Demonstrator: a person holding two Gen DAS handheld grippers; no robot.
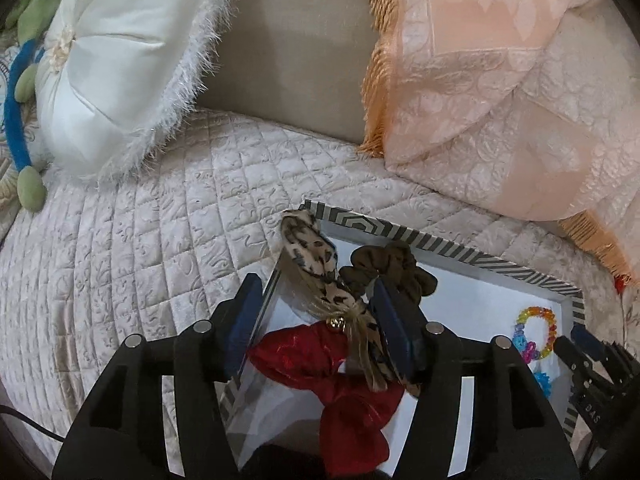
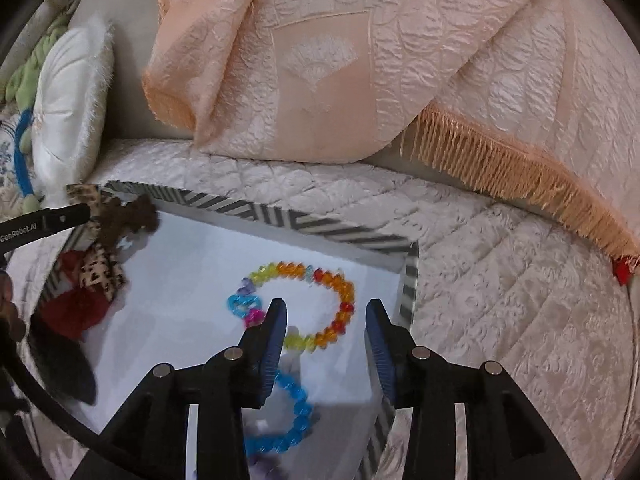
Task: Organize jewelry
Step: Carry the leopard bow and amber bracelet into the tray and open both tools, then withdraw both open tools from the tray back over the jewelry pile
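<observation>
Both grippers were black plastic with dark blue ribbed finger pads and round silver screws along their frames. Seen beside the striped tray (image 2: 320, 227), the left gripper (image 2: 60, 218) bore white "GenRobot.AI" lettering, with a black cable below.

Hair ties (image 1: 320, 276) lie left in the tray (image 2: 408, 280) (on the bed), bracelets (image 2: 316, 304) right.

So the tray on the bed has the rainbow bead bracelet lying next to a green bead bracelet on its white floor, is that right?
Not quite. In the right wrist view the second bracelet is blue, not green. It lies beside the rainbow bead bracelet on the white floor of the striped-rim tray.
</observation>
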